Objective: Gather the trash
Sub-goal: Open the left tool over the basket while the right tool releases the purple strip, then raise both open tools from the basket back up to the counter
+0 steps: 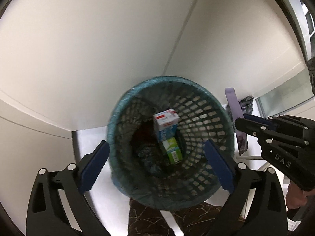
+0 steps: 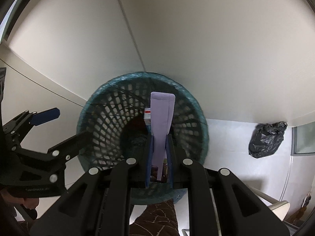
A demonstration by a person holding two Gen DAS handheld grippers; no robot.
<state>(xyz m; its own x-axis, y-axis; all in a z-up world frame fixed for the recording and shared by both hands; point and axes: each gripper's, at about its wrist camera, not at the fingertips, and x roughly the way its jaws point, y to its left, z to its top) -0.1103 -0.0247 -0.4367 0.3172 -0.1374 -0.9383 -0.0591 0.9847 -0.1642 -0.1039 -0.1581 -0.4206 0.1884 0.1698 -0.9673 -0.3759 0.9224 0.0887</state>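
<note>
While both hung over bin (image 1: 171, 141) | left tongs (image 1: 155, 165) gaped wide, empty | right tongs (image 2: 159, 157) clamped lilac pouch (image 2: 161, 118)

one mesh wastebasket (image 1: 196, 118), two cartons inside it: one white and blue (image 1: 165, 124), one green (image 1: 171, 149). one lilac pouch (image 2: 161, 116), one black rubbish bag (image 2: 265, 139), two grippers (image 1: 155, 169) (image 2: 159, 161).

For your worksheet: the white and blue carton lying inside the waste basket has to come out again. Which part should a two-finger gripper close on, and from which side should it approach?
Probably from straight above, through the waste basket's open mouth, since the mesh wall blocks every side. The white and blue carton leans with its red-marked end uppermost and a green carton against its lower end, so close on that upper end, across its two flat faces.
</note>
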